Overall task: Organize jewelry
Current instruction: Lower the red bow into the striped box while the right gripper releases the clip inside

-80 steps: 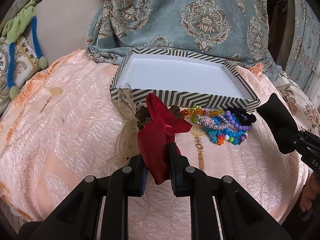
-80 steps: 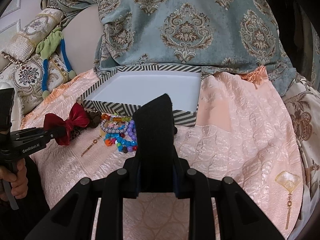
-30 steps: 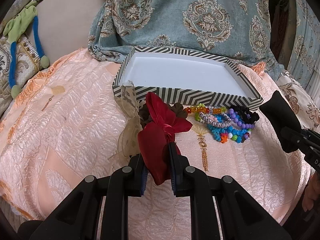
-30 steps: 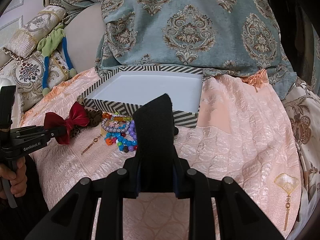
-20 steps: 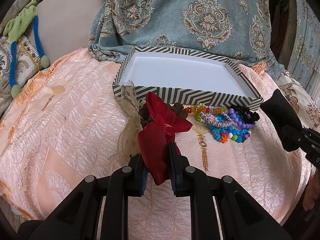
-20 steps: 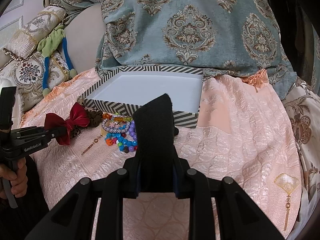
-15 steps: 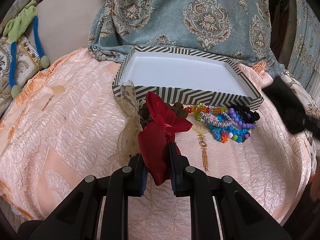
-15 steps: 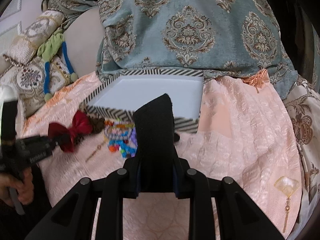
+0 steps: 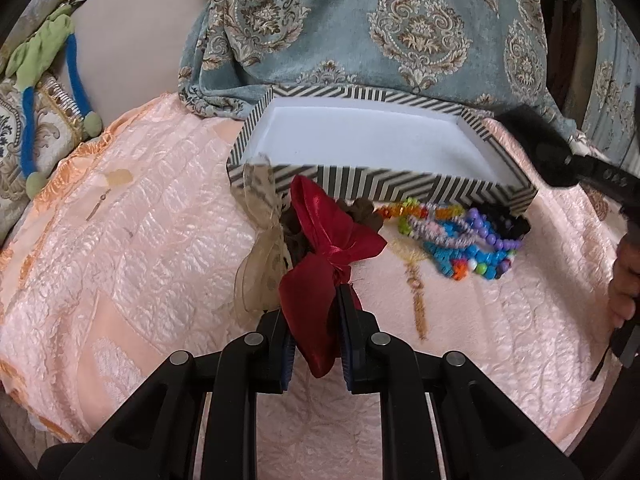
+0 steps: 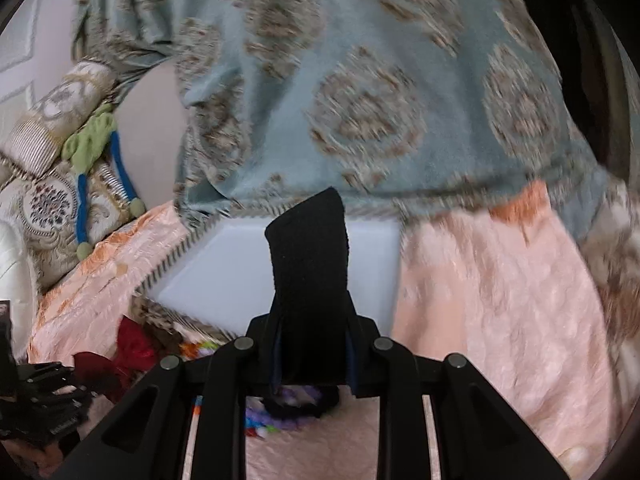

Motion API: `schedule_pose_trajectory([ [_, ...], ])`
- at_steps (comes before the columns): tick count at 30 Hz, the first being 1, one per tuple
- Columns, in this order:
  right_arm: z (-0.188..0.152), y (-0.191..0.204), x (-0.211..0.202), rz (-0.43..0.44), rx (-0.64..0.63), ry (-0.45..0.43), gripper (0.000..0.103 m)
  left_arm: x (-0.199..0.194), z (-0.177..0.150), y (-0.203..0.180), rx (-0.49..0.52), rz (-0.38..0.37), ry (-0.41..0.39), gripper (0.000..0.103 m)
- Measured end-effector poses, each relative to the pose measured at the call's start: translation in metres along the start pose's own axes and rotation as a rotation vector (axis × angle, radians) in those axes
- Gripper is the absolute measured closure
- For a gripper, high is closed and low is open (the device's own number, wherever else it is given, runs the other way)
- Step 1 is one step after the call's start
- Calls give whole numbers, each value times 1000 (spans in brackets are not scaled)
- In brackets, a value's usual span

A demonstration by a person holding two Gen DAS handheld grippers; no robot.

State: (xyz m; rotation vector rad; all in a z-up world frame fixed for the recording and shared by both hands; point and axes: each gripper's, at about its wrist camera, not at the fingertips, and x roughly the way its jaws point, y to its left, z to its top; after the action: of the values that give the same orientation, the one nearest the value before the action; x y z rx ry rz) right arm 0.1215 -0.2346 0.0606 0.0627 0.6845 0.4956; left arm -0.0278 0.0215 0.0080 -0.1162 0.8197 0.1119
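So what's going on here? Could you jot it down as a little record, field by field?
Setting: peach quilted cover
Left gripper: shut on red bow
Right gripper: shut on black fabric piece, held above the box
Box: striped walls, white inside, nothing in it
Beaded bracelets: heaped on the cover against the box's near wall
Sheer beige bow: lying left of the red bow
Right view: motion-blurred

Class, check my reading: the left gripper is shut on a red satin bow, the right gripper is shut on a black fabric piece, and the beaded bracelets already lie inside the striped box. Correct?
Not quite. The beaded bracelets lie outside, on the peach cloth against the striped box front wall; the left wrist view shows this. The left gripper holds the red satin bow and the right gripper holds the black fabric piece.
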Motion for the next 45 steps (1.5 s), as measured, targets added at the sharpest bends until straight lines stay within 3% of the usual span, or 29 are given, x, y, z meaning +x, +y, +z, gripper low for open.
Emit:
schedule_pose_trajectory([
  [5,11,-17,8,16,44,-23,79,-15,29,-3,16,-25,-76,103],
  [11,13,-12,32,56,49,5,79,-3,77,3,12,-38,-108,103],
  [14,14,-5,44,74,39,20,79,15,112,9,2,-65,-129,103],
  [18,16,-7,69,88,61,69,79,53,134,17,-29,-80,-108,103],
  [25,15,-10,93,65,80,127,76,99,129,26,-62,-63,-47,102],
  [27,15,-8,94,51,72,125,73,101,129,24,-59,-65,-37,89],
  [29,16,-7,97,40,75,128,57,103,128,23,-55,-65,-26,83],
  [31,16,-9,95,45,89,127,49,102,128,21,-48,-65,-21,79],
  [38,19,-6,67,52,80,34,49,72,120,45,-91,-65,-50,78],
  [45,6,1,6,-6,37,-68,49,32,95,71,-154,-63,-52,78],
])
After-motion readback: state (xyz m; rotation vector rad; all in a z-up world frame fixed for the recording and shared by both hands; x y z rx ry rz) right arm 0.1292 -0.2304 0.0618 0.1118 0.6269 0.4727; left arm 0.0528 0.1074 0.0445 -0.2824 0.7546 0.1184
